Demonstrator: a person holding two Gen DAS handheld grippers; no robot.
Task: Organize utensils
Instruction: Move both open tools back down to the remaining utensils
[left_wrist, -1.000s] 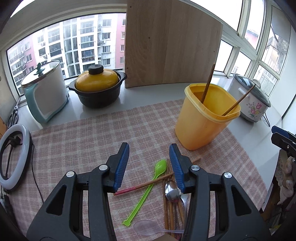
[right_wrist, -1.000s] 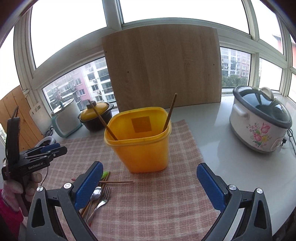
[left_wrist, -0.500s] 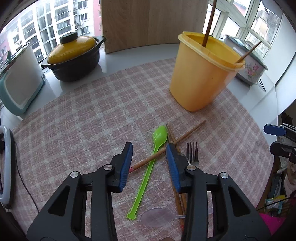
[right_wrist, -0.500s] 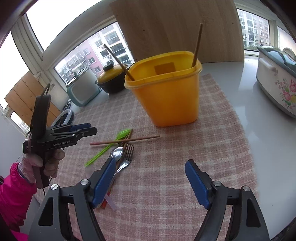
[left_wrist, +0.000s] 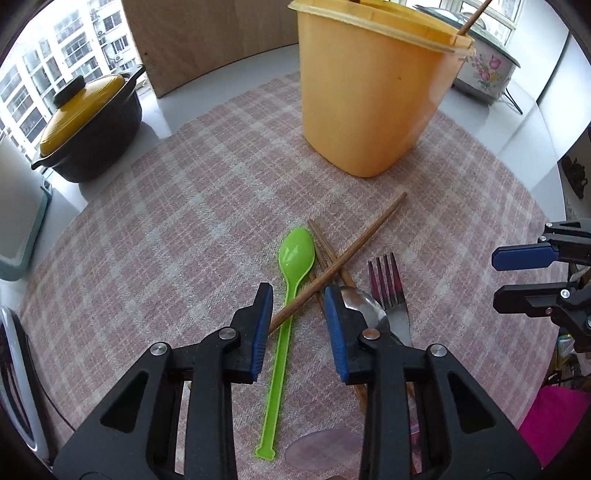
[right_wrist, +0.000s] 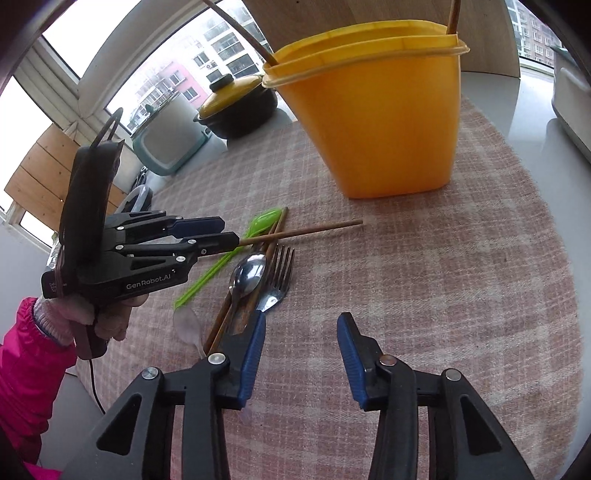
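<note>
Between the parted pads of the left gripper (left_wrist: 297, 299) lay the crossing chopstick (left_wrist: 343, 260), beside the green spoon (left_wrist: 291, 280), so squeezing only that stick looked wise, while the right gripper (right_wrist: 301, 328) waited open, the yellow bin (left_wrist: 373, 92) ahead.
</note>
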